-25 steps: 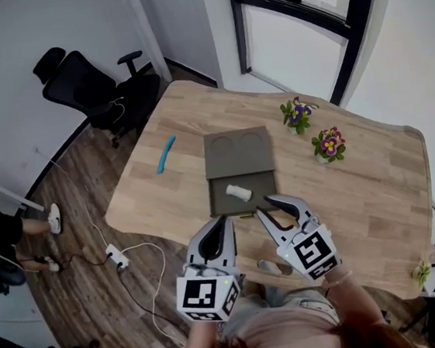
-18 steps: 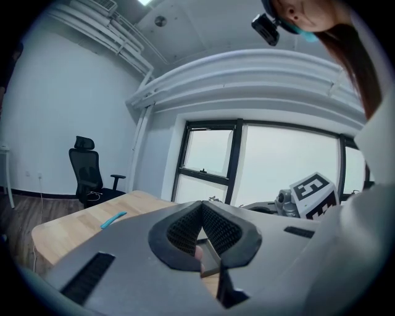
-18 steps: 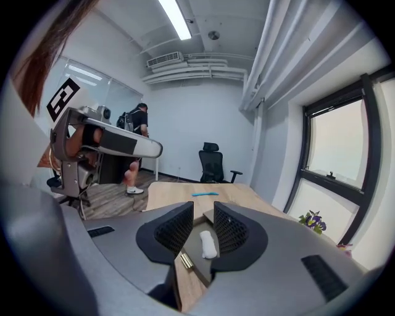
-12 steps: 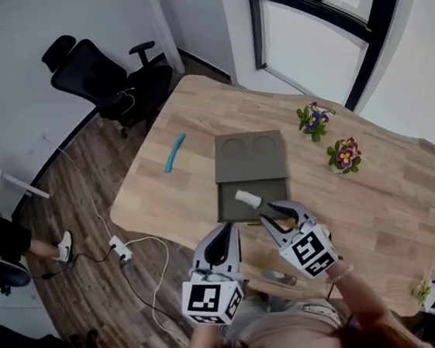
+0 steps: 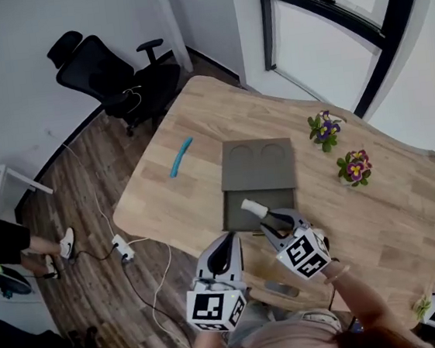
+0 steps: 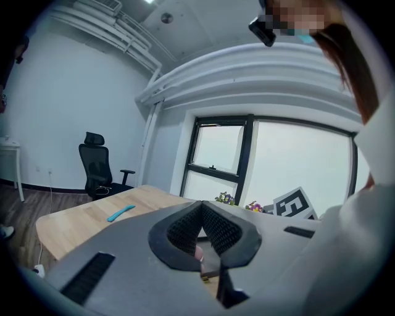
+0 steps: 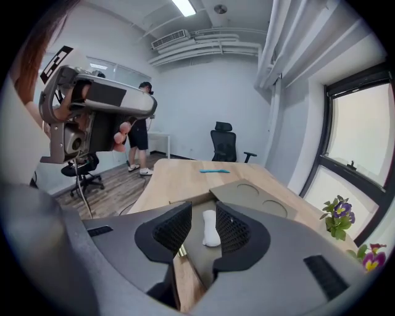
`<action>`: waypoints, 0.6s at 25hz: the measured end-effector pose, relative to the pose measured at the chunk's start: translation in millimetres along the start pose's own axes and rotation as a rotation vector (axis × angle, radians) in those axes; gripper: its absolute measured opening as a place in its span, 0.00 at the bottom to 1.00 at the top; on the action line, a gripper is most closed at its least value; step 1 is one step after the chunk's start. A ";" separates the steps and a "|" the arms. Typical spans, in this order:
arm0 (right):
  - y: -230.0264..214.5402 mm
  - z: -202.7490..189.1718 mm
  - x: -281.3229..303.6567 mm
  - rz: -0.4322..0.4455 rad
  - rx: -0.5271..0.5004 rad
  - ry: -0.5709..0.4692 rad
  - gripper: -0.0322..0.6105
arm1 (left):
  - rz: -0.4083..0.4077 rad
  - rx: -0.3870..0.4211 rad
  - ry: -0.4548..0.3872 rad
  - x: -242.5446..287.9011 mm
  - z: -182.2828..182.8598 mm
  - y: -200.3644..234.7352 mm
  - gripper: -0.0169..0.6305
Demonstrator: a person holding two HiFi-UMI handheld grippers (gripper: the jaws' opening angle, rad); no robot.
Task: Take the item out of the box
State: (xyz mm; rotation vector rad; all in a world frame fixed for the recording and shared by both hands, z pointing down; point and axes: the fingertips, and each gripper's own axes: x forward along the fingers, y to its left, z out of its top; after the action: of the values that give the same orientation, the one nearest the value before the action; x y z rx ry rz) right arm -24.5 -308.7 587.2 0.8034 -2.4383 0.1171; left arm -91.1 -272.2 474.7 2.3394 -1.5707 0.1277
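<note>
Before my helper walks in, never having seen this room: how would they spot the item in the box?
On the light wooden table lies a flat olive-grey box, lid folded open. Inside it rests a small white cylindrical roll, the only pale thing there; the turquoise strip lies outside.

Everything is lit bright and even. Daylight is let in through the window (image 5: 327,40), which is blown out to white, and a ceiling strip light (image 7: 185,7) is added. Shadows are kept soft. Both gripper views are bent fisheye-style, with corners blacked out.
</note>
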 end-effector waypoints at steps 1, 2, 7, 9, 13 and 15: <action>-1.0 -3.7 4.0 0.003 -0.001 0.011 0.20 | 0.003 -0.002 0.000 1.0 -0.6 1.4 0.03; -2.1 -7.0 8.0 0.007 -0.002 0.022 0.20 | 0.006 -0.002 0.001 2.1 -1.2 2.8 0.03; -5.4 -24.0 27.7 0.030 -0.013 0.082 0.21 | 0.017 -0.001 0.008 6.1 -4.7 10.7 0.03; -7.5 -32.7 35.0 0.035 -0.014 0.108 0.22 | 0.024 -0.006 0.010 7.7 -6.8 13.6 0.03; -11.1 -49.2 51.1 0.048 -0.009 0.158 0.23 | 0.032 -0.014 0.023 13.0 -11.7 20.3 0.03; -11.8 -56.5 57.8 0.052 -0.011 0.185 0.23 | 0.036 -0.018 0.029 15.2 -13.4 23.9 0.03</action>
State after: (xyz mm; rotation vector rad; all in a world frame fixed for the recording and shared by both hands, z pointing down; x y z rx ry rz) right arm -28.5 -334.4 664.6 0.6931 -2.2834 0.1893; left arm -105.7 -289.7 496.2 2.2863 -1.5940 0.1552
